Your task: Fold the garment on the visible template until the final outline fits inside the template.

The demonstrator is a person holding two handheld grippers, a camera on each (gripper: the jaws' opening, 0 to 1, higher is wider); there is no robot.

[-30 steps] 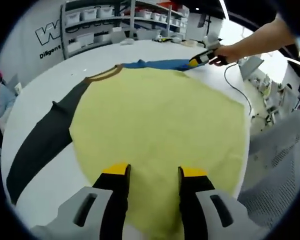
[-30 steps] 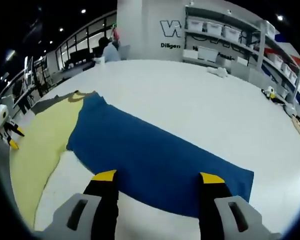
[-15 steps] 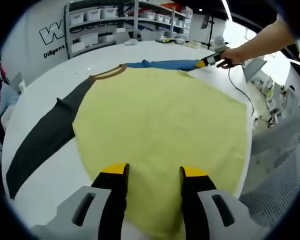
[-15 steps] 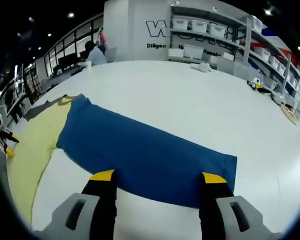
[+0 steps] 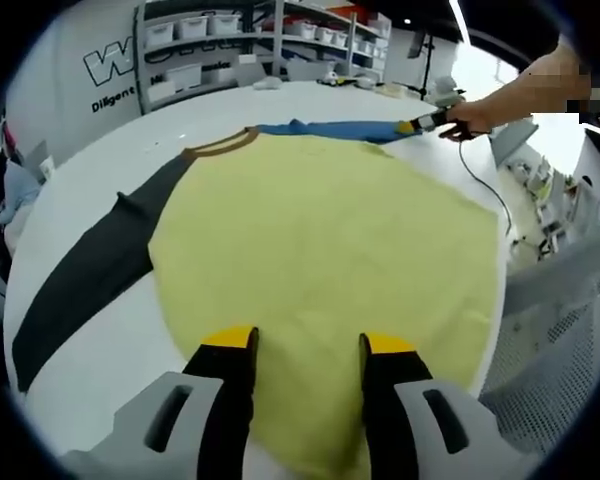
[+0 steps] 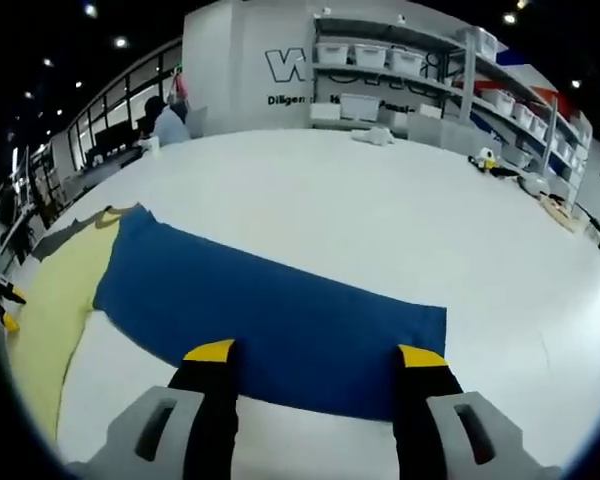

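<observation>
- Where the garment point(image 5: 320, 250) is spread flat on the white tabletop point(image 5: 110, 340), its yellow body is seen just ahead of the left hand-held gripper point(image 5: 308, 345), whose jaws are held apart above the near hem with nothing between them.
- A dark grey sleeve point(image 5: 90, 275) is stretched out to the left, and a brown collar point(image 5: 218, 145) is seen at the far edge.
- The blue sleeve point(image 6: 270, 320) is laid flat across the tabletop in the right gripper view, joined to the yellow body at the left.
- The right hand-held gripper point(image 6: 320, 352) is held open at the blue sleeve's near edge, gripping nothing.
- Shelves with white bins point(image 6: 400, 60) are seen behind.
</observation>
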